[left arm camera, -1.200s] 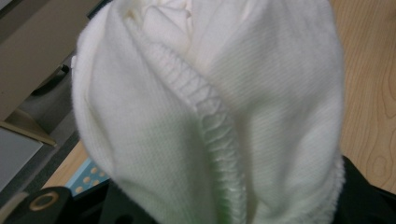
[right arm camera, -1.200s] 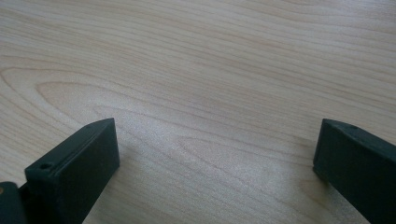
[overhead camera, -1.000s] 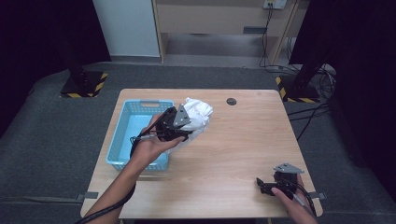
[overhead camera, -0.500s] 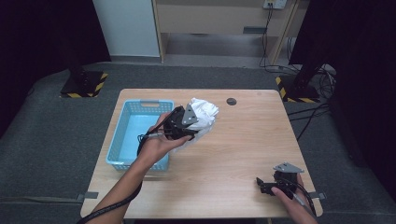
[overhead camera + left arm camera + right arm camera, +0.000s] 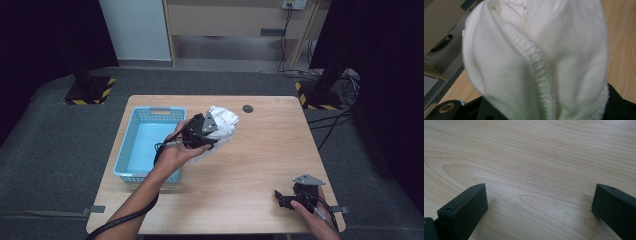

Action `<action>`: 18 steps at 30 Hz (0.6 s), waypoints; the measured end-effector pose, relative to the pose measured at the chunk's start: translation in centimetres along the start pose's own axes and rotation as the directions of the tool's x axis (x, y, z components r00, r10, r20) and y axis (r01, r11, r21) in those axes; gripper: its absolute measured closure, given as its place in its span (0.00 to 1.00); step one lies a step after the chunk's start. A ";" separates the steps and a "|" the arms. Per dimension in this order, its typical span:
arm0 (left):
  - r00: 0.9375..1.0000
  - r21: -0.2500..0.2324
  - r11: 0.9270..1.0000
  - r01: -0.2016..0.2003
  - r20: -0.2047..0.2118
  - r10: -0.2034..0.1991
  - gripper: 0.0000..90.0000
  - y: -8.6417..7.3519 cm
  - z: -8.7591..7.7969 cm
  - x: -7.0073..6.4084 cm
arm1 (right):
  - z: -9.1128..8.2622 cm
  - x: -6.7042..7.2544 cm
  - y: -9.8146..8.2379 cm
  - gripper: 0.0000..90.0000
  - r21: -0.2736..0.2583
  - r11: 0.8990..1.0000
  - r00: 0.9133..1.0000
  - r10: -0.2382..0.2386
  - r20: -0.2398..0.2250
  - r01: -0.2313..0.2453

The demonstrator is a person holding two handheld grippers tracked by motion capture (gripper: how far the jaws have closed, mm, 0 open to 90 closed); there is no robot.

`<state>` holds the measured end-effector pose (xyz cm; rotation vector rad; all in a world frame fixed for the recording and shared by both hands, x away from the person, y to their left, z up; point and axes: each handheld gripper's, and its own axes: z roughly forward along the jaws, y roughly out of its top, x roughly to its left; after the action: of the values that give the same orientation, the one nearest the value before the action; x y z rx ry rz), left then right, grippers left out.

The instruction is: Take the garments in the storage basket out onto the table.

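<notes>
High view: left gripper [image 5: 207,134] clamped on white knit garment [image 5: 220,127], held bunched above table [image 5: 260,165], at 3 o'clock of blue basket [image 5: 145,145]. Garment out of basket; judged still to be set down and spread. Compared with earlier frame, carried further toward 2 o'clock. Right gripper [image 5: 290,197] at 5 o'clock, jaws spread, holding nothing.

Cloth [image 5: 220,125] right of basket [image 5: 145,145]

Bunched white cloth [image 5: 220,125], held aloft
</notes>
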<state>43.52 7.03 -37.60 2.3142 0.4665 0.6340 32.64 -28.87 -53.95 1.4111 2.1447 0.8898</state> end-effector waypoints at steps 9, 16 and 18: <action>1.000 0.006 1.000 0.010 0.003 -0.010 0.56 0.4 1.4 0.2 | 0.0 0.0 0.0 0.00 0.000 1.000 1.000 0.001 -0.001 -0.001; 1.000 0.018 1.000 0.018 0.002 -0.018 0.56 0.7 2.6 0.2 | 0.0 0.0 0.0 0.00 0.000 1.000 1.000 0.001 -0.001 -0.001; 1.000 0.023 1.000 0.013 0.005 -0.013 0.56 0.8 2.8 0.2 | 0.0 0.0 0.0 0.00 0.000 1.000 1.000 0.001 -0.001 -0.001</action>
<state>45.39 5.08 -38.77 2.3320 0.4883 0.6196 32.64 -28.87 -53.95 1.4120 2.1448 0.8907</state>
